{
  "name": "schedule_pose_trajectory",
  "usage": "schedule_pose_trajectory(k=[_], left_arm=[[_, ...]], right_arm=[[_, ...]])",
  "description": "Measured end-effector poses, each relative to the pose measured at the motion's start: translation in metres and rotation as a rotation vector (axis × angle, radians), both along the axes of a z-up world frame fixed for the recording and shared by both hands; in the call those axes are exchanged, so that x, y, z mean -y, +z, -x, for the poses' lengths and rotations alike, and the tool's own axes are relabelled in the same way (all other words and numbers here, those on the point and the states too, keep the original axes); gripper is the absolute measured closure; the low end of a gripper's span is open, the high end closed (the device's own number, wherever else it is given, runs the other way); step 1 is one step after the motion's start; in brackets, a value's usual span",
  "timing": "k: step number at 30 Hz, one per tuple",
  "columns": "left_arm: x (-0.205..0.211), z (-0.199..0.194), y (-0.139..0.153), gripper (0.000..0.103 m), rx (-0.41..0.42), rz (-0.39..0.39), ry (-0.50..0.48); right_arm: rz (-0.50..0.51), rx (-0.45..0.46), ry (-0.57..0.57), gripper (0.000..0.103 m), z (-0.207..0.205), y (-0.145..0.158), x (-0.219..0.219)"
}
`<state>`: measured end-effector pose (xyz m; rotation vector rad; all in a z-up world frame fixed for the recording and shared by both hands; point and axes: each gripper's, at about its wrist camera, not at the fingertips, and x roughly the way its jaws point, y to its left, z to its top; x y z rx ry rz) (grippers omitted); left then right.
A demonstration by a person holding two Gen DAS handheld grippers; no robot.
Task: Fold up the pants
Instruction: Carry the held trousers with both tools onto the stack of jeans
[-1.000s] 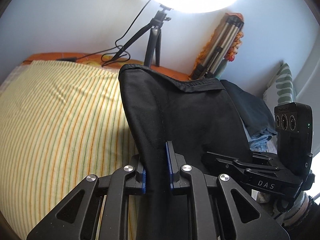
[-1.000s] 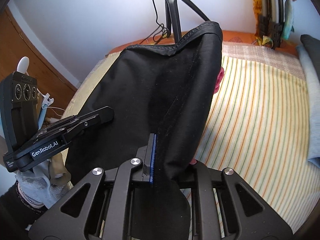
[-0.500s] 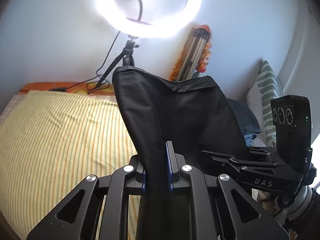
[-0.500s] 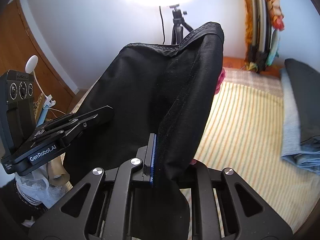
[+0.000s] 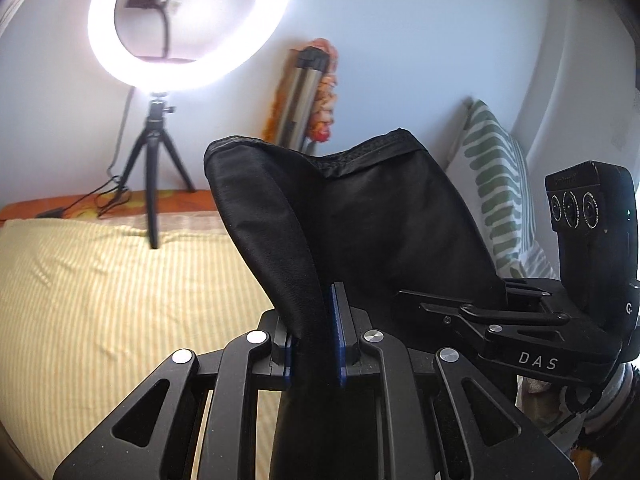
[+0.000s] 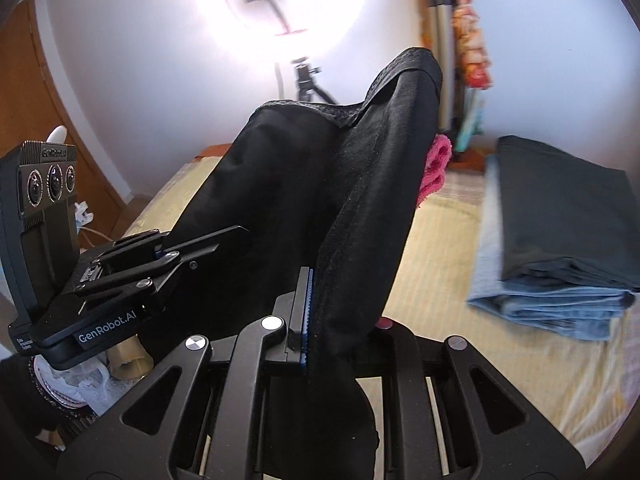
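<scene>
The black pants [image 5: 360,232] hang folded between my two grippers, lifted above the yellow striped bed [image 5: 120,300]. My left gripper [image 5: 314,336] is shut on one edge of the pants. My right gripper [image 6: 332,320] is shut on the other edge of the pants [image 6: 312,208]; cloth covers its right finger. The hemmed edge stands up at the top in both views. Each gripper shows in the other's view, at the right of the left wrist view [image 5: 520,328] and at the left of the right wrist view [image 6: 120,280].
A lit ring light on a black tripod [image 5: 156,168] stands at the bed's far edge. A stack of folded jeans and dark clothes [image 6: 560,240] lies on the bed at right. A green-patterned pillow [image 5: 496,208] leans at the wall. A pink cloth [image 6: 434,164] lies behind the pants.
Both grippers have risen and tilted upward with the pants; the ring light and the wall have come into view, and the bed has dropped lower in both views.
</scene>
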<state>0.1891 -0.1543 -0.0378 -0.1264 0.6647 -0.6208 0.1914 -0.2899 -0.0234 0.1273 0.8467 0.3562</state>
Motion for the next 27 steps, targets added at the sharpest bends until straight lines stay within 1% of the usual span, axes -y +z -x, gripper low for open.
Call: schedule_pose_trajectory(k=[8,15,19,23,25,27], left_arm=[[0.073,-0.018,0.013,0.09,0.026,0.01,-0.1],[0.136,-0.044,0.029,0.09,0.07,0.009,-0.153],[0.166,-0.069,0.036,0.09,0.053,0.052,-0.167],[0.192,-0.093,0.036,0.09,0.043,0.082,-0.179],[0.206,-0.107,0.033,0.09,0.021,0.089,-0.173],[0.22,-0.117,0.027,0.09,0.008,0.077,-0.166]], right_arm=[[0.043,0.023,-0.093,0.089,0.001,0.014,0.071],[0.082,0.043,-0.159,0.089,-0.02,0.029,0.132],[0.116,0.055,-0.171,0.089,-0.044,0.039,0.168],[0.112,0.05,-0.189,0.089,-0.066,0.042,0.195],[0.118,0.039,-0.187,0.089,-0.073,0.039,0.205],[0.116,0.023,-0.18,0.089,-0.084,0.032,0.222]])
